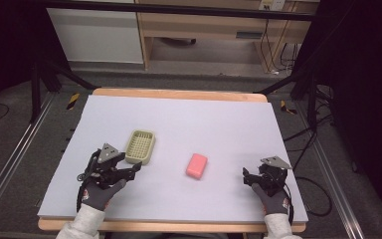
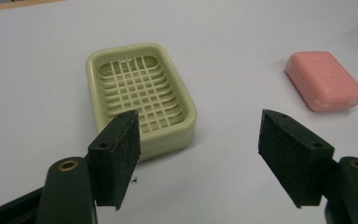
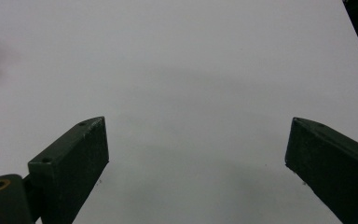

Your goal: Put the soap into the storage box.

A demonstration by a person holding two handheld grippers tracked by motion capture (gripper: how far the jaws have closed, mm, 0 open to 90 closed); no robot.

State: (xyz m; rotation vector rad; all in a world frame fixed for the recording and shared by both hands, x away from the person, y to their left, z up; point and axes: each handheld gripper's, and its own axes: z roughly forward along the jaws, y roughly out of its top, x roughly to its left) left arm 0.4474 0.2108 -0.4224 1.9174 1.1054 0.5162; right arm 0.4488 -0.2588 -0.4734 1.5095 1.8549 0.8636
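The left gripper (image 1: 129, 172) hovers with fingers spread just beside the soap dish (image 1: 140, 147); the right gripper (image 1: 248, 178) rests on the worktop (image 1: 219, 119), fingers also spread, empty; the pink soap (image 1: 197, 165) lies between the two grippers; a careless pinch could squirt the smooth bar sideways; no legible writing or brand appears.

A pale sheet (image 1: 189, 119) covers the wooden table (image 1: 179, 93) — beyond it, grey floor (image 1: 25, 164), a wooden cabinet (image 1: 204, 25) and loose cables (image 1: 328, 149).
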